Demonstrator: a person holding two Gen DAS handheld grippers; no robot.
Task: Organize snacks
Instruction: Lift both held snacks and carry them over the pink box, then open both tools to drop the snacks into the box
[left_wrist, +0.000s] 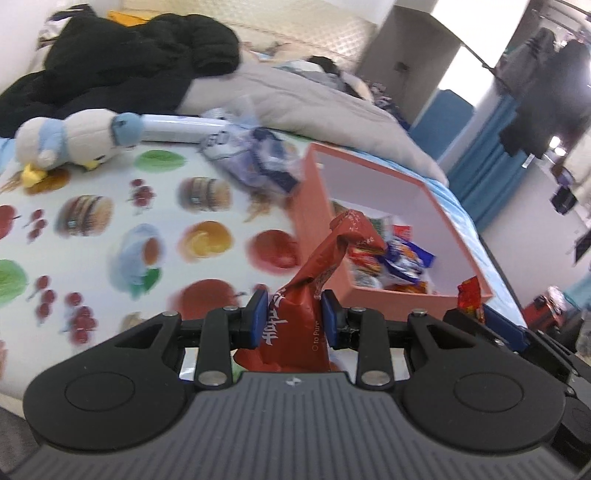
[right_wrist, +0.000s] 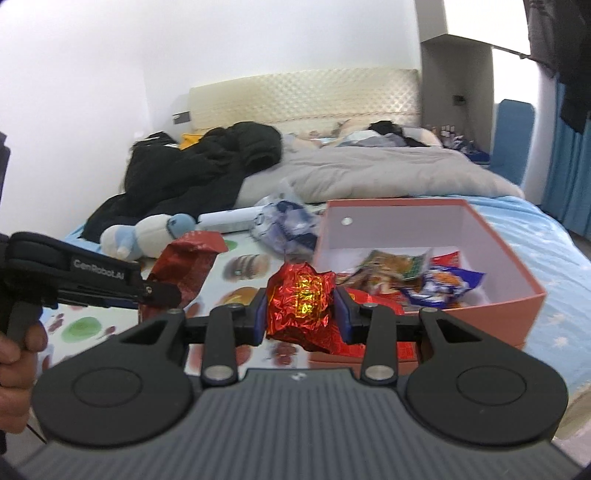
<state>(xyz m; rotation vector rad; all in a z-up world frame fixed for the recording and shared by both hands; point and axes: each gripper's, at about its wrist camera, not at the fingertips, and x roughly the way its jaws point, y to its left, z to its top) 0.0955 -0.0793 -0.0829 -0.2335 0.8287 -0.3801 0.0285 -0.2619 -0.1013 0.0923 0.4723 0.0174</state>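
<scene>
Snacks: two gripped packets (left_wrist: 295, 317) (right_wrist: 301, 306), one per gripper; one box (right_wrist: 498, 306).

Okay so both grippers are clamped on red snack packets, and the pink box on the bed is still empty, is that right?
Not quite. The left gripper and right gripper each do clamp a red packet, but the pink box is not empty: the right wrist view shows several snack packets already lying on its floor.
</scene>
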